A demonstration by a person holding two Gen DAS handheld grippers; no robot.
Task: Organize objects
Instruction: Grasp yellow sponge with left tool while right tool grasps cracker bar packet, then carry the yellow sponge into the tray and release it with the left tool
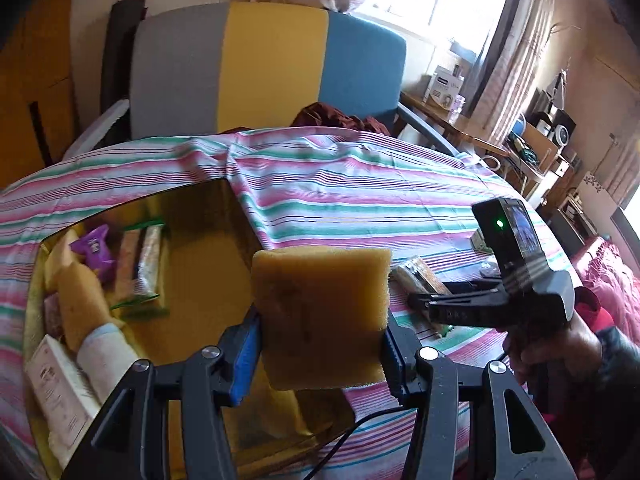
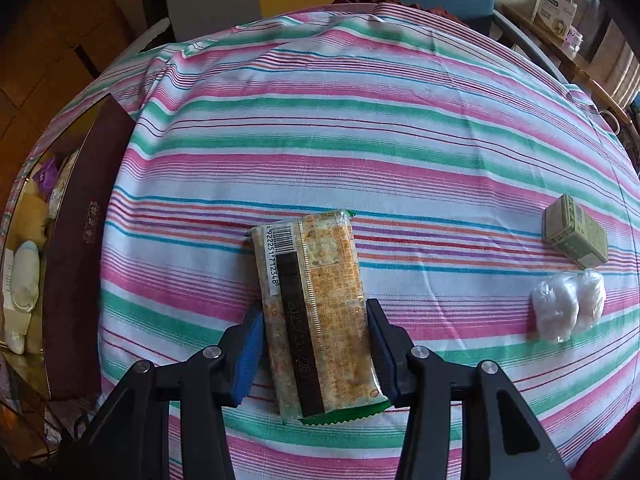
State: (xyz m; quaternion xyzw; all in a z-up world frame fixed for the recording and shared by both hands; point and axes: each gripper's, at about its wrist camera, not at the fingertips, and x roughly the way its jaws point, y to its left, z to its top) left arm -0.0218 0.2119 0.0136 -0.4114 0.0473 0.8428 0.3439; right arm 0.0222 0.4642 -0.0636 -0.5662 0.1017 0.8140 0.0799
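My left gripper (image 1: 320, 344) is shut on a yellow sponge (image 1: 320, 316) and holds it in the air over the near right corner of a gold-lined box (image 1: 208, 264). The box holds a second sponge (image 1: 80, 304), a purple packet (image 1: 94, 246), snack packs (image 1: 140, 264) and white cartons (image 1: 60, 392). My right gripper (image 2: 316, 344) is around a clear-wrapped cracker pack (image 2: 316, 312) lying on the striped cloth, its pads touching both sides. From the left wrist view the right gripper (image 1: 420, 300) sits over that pack (image 1: 420, 276).
A small green carton (image 2: 576, 232) and a clear-wrapped white bundle (image 2: 568, 308) lie on the cloth at the right. The box's maroon wall (image 2: 84, 232) stands at the left. A grey, yellow and blue chair (image 1: 264, 68) is behind the table.
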